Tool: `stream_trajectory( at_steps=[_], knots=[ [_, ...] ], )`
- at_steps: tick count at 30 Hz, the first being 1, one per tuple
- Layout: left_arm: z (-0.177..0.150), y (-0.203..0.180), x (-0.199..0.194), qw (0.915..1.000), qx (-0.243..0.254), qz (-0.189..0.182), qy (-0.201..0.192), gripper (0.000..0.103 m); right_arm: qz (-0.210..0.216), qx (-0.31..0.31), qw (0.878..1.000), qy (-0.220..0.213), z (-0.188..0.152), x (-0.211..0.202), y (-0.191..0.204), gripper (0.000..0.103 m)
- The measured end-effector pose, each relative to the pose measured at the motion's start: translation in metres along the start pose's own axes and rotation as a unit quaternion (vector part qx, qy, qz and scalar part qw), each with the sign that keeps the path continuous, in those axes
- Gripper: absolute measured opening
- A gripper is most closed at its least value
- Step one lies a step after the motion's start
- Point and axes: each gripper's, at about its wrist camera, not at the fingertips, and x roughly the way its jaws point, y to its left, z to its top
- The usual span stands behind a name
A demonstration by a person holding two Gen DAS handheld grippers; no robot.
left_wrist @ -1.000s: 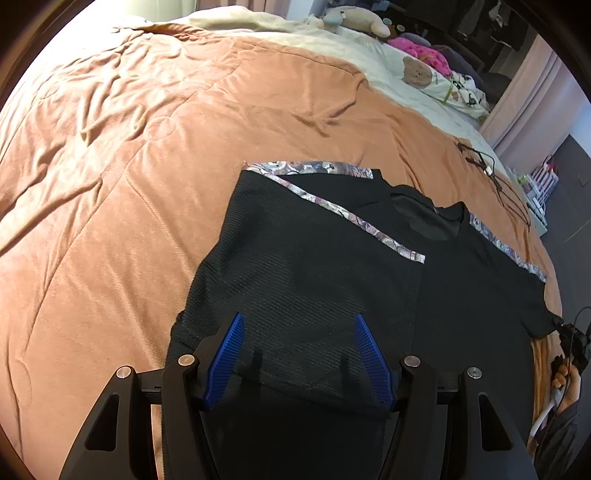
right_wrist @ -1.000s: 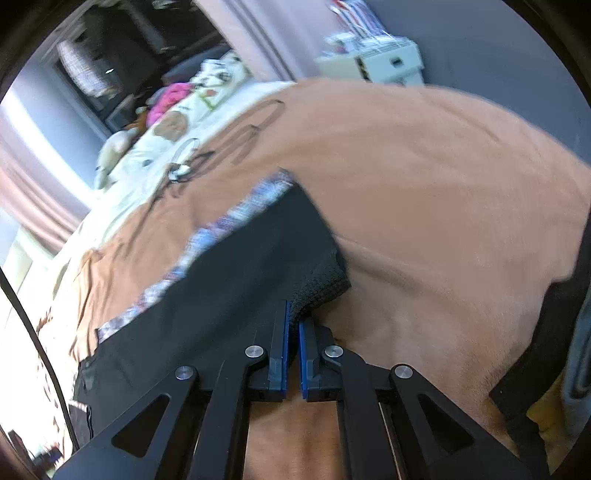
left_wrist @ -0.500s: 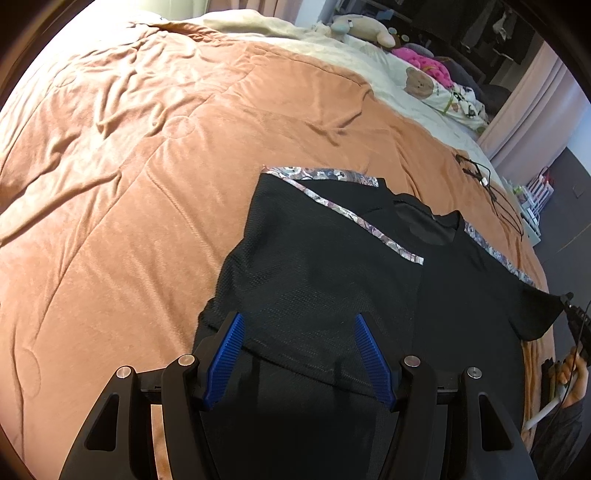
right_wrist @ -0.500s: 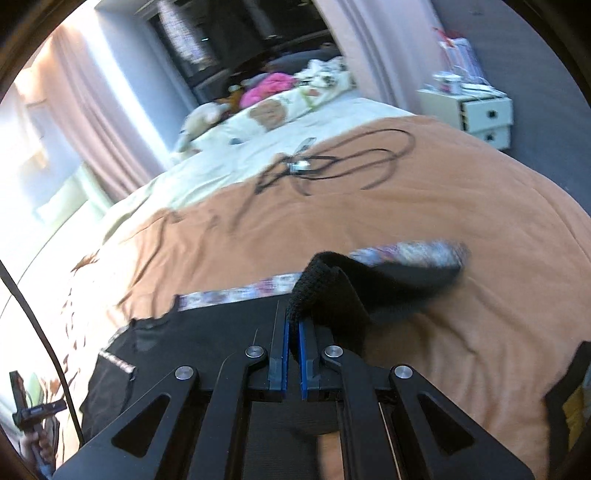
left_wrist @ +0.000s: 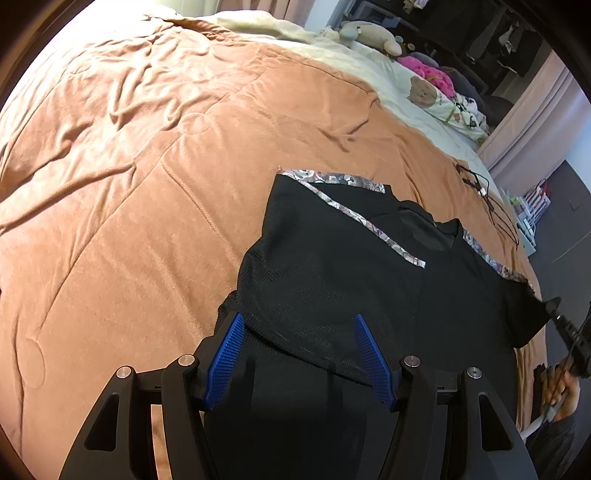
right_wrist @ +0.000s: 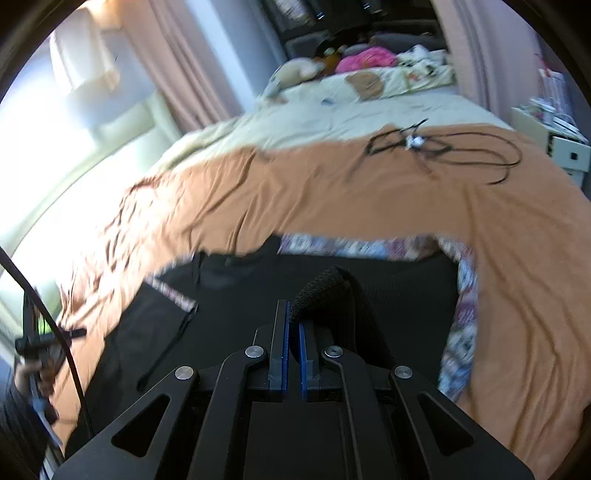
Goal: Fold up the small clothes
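Note:
A black shirt (left_wrist: 332, 266) with patterned trim (left_wrist: 332, 181) lies on the orange blanket (left_wrist: 147, 184); its left side is folded over the body. My left gripper (left_wrist: 299, 319) hovers open just above the shirt's lower part, with nothing pressed between its blue pads. In the right wrist view my right gripper (right_wrist: 291, 314) is shut on the black sleeve edge (right_wrist: 325, 288), which is lifted above the shirt (right_wrist: 240, 295). The patterned trim (right_wrist: 369, 247) curls up along the shirt's right side. The right gripper (left_wrist: 569, 332) also shows at the edge of the left wrist view.
A black cable (right_wrist: 443, 147) lies on the blanket beyond the shirt. Plush toys (left_wrist: 369, 33) and a pink item (right_wrist: 365, 59) sit at the bed's far end on cream bedding. A white drawer unit (right_wrist: 561, 147) stands by the bed. A hand (right_wrist: 33, 373) holds the left gripper.
My right gripper has lifted the sleeve off the blanket, rolled upright and carried it inward over the shirt's body. The left gripper has drifted a little sideways, still open.

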Motion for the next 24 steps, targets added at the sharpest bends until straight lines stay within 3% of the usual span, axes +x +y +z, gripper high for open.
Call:
stream_trajectory(
  at_steps=[3, 6, 7, 8, 10, 14, 19, 24],
  knots=[
    [-0.002, 0.002, -0.001, 1.0, -0.002, -0.003, 0.001, 0.064, 0.007, -0.02, 0.999, 0.029, -0.008, 0.006, 0.007, 0.001],
    [-0.004, 0.005, -0.001, 1.0, -0.004, -0.006, 0.002, 0.064, 0.017, -0.022, 0.996, 0.086, -0.016, 0.015, 0.01, 0.006],
    [-0.005, 0.005, -0.001, 1.0, -0.005, -0.007, 0.003, 0.064, 0.018, -0.019, 0.994, 0.103, -0.018, 0.018, 0.008, 0.016],
    [-0.005, 0.006, -0.002, 1.0, -0.005, -0.008, 0.003, 0.064, 0.015, -0.017, 0.993, 0.112, -0.021, 0.019, 0.004, 0.034],
    [-0.007, 0.006, -0.002, 0.9999, -0.005, -0.009, 0.003, 0.064, 0.011, -0.009, 0.994, 0.109, -0.021, 0.014, -0.008, 0.062],
    [-0.008, 0.009, -0.002, 0.9999, -0.005, -0.011, 0.004, 0.064, 0.007, 0.024, 0.996, 0.088, -0.019, -0.009, -0.039, 0.064],
    [-0.012, 0.012, -0.004, 0.9998, -0.011, -0.016, 0.003, 0.064, -0.053, 0.046, 0.994, 0.085, -0.019, -0.023, -0.075, 0.064],
    [-0.019, 0.015, -0.008, 0.9997, -0.017, -0.017, 0.002, 0.064, -0.104, 0.02, 0.989, 0.103, -0.023, -0.01, -0.082, 0.064]
  ],
)
